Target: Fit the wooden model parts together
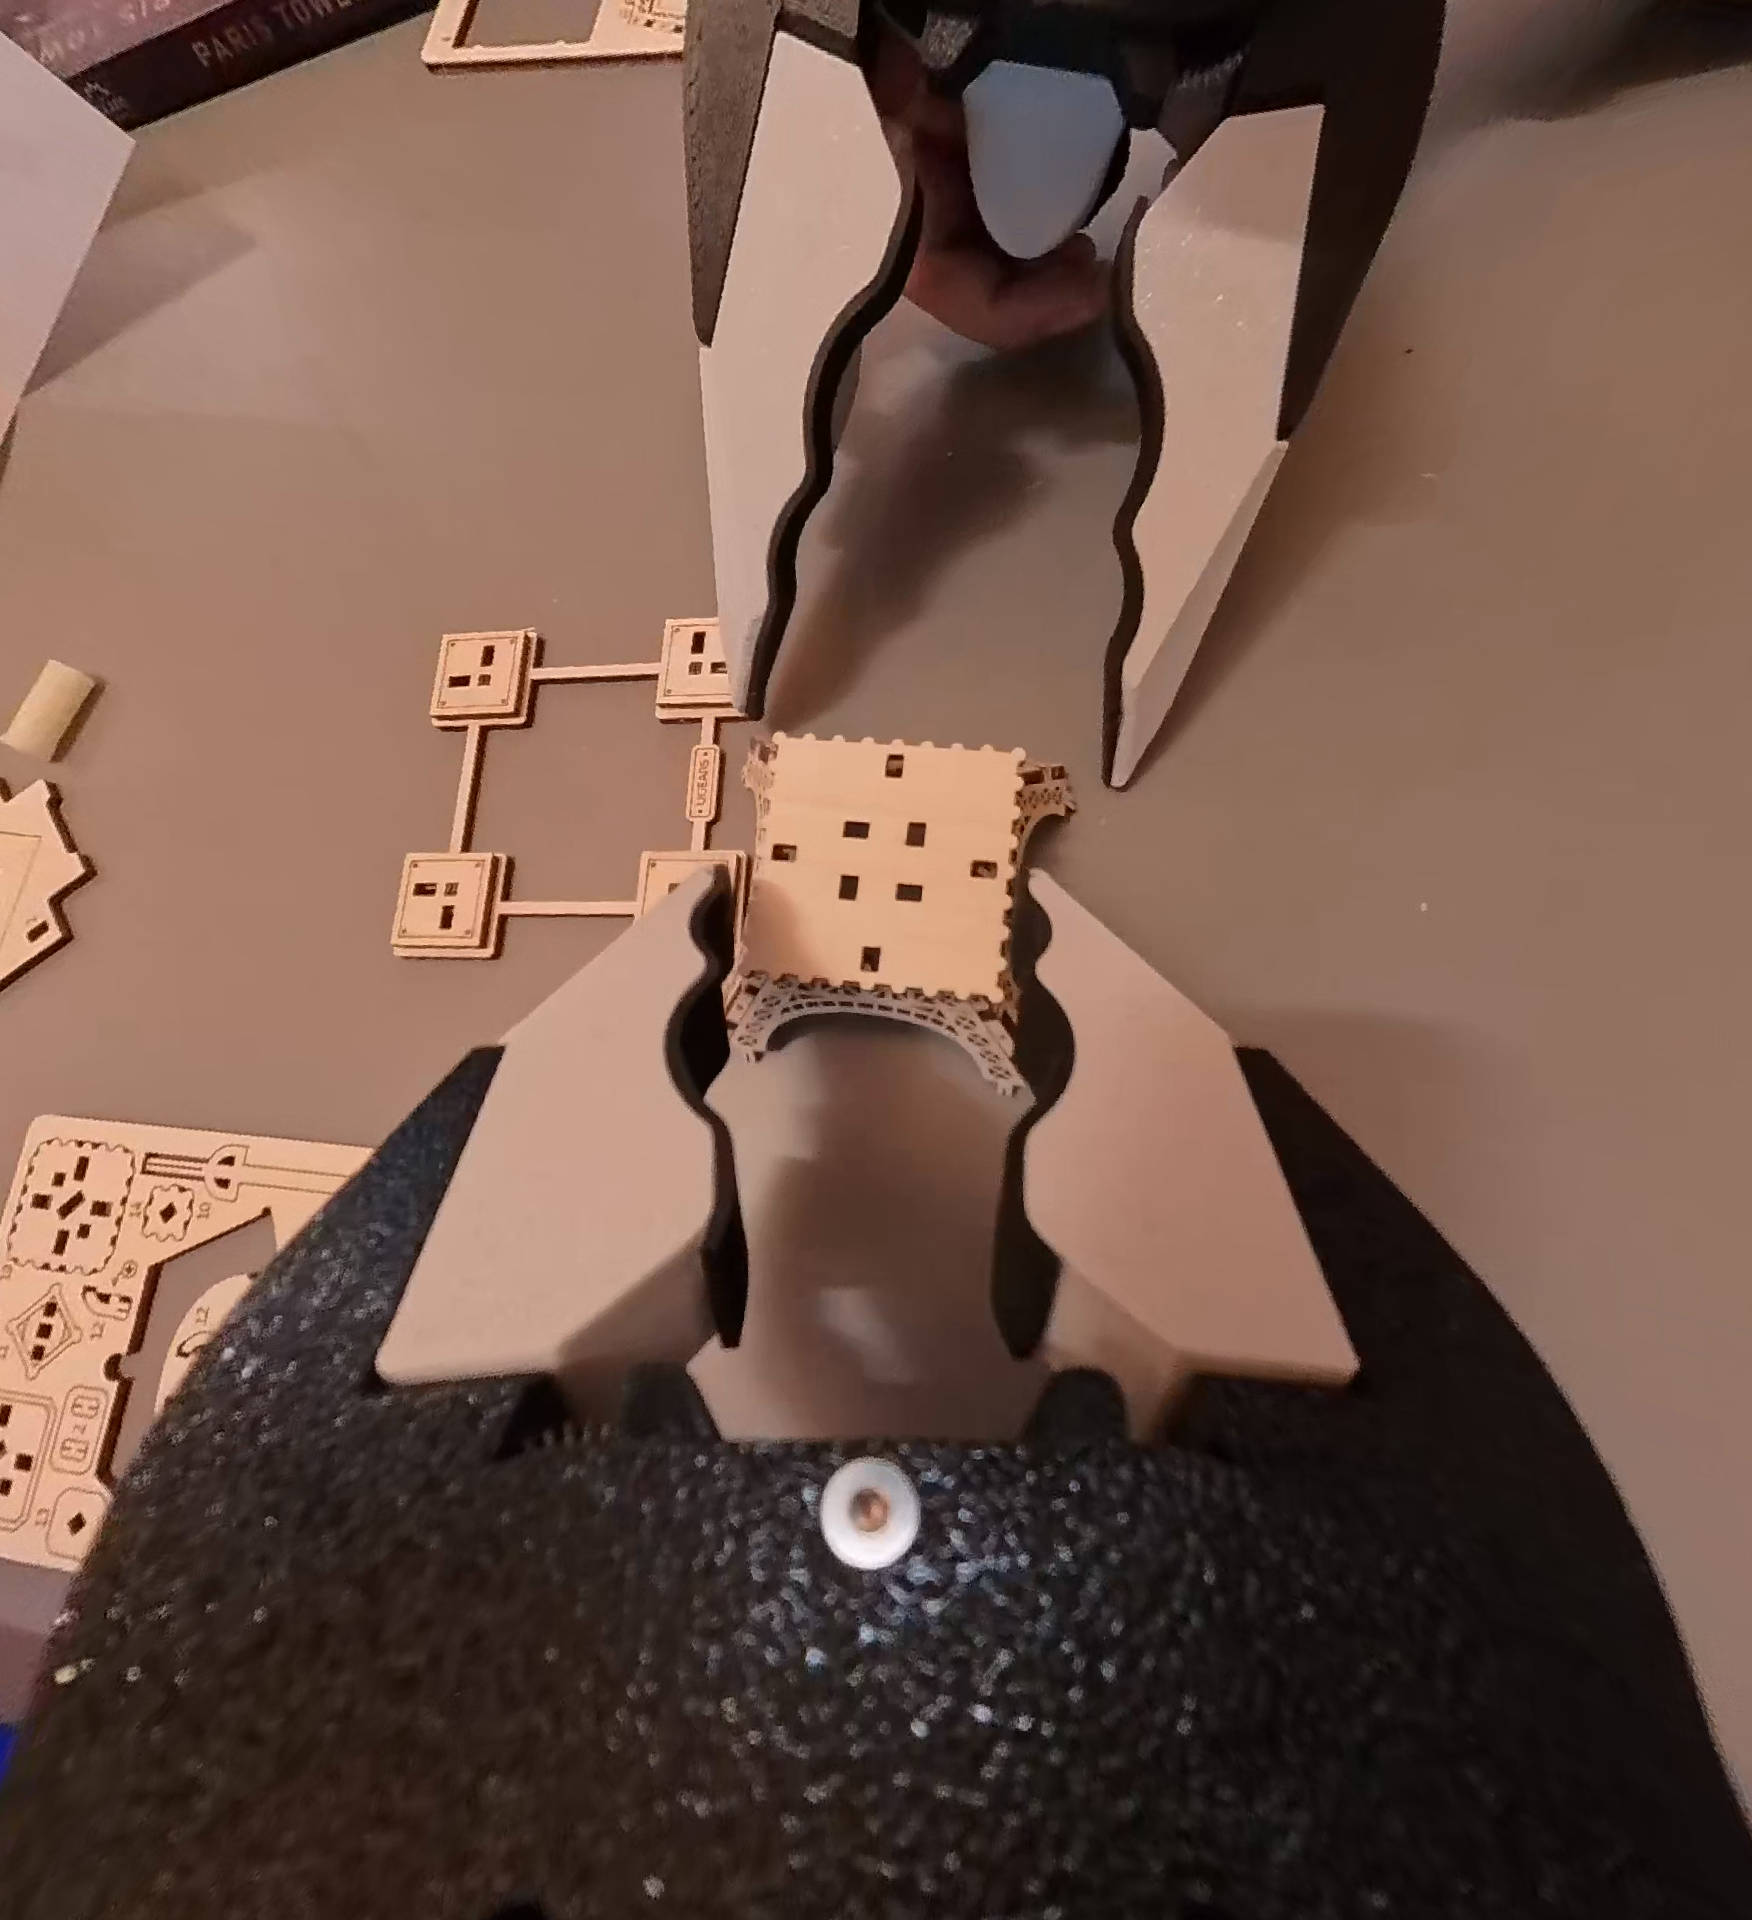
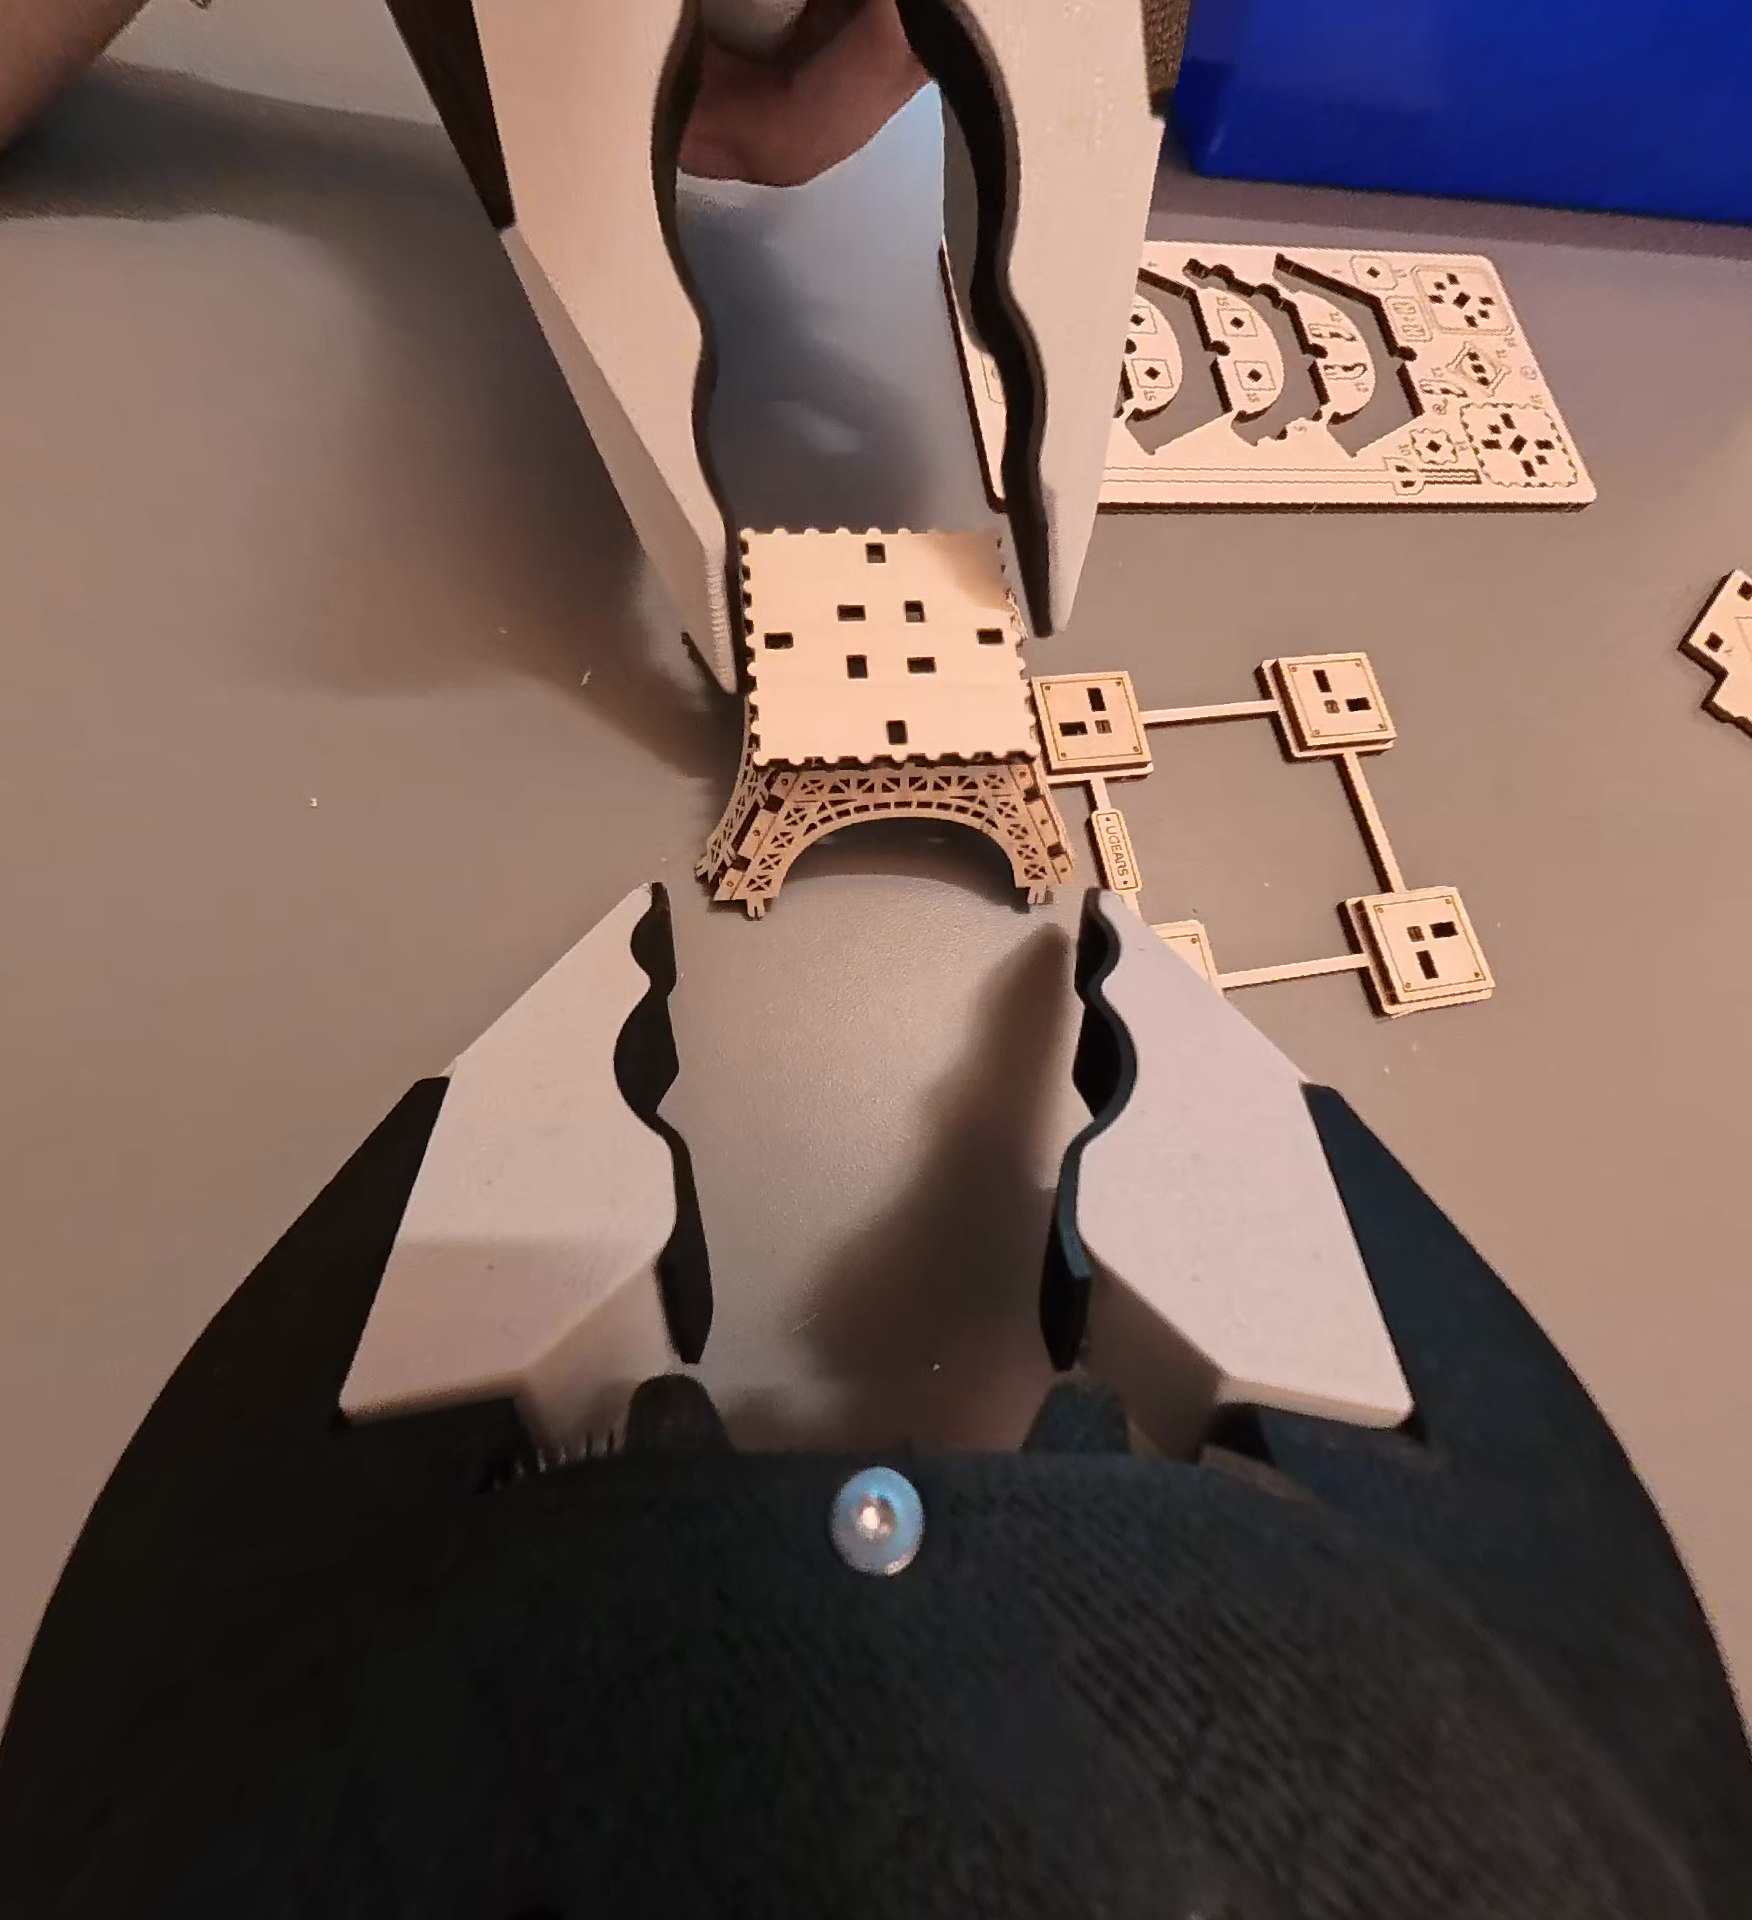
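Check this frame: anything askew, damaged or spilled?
Nothing stands out. The tower base stands upright on the table, its legs looking intact. The left gripper straddles it; the right gripper is open just short of it.

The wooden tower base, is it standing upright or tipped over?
Upright. The tower base stands on its arched lattice legs on the grey table, its slotted square platform level and facing up.
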Demonstrator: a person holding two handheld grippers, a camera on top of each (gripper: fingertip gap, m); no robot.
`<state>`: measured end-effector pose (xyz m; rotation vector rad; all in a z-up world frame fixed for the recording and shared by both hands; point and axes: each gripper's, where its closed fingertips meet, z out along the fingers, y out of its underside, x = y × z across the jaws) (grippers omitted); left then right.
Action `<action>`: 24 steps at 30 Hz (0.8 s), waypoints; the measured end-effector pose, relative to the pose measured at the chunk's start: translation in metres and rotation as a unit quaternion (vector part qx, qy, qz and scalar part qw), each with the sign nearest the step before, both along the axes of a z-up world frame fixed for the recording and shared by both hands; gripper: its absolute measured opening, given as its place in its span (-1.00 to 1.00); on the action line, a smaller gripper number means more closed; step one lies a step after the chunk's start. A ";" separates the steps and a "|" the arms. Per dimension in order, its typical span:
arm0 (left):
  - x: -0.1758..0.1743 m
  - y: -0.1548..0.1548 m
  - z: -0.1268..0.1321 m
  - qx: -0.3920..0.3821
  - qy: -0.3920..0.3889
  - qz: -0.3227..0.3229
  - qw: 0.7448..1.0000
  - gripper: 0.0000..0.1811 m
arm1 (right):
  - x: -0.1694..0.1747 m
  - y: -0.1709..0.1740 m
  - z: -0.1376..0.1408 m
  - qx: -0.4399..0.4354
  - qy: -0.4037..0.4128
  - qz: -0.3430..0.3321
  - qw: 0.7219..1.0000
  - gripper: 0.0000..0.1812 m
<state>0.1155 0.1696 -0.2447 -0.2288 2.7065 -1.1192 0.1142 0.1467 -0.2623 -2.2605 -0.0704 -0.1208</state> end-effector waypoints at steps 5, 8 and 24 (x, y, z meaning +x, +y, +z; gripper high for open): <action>0.002 0.001 0.000 -0.003 0.003 0.006 1.000 -0.42 | -0.001 0.000 0.000 0.000 0.001 0.003 1.000 -0.17; -0.004 -0.002 0.008 -0.032 0.012 -0.003 0.999 -0.40 | -0.001 0.000 0.000 0.000 0.002 0.003 1.000 -0.18; 0.003 -0.005 0.009 -0.060 0.021 0.009 0.998 -0.49 | -0.003 0.000 0.000 -0.002 0.006 0.008 1.000 -0.20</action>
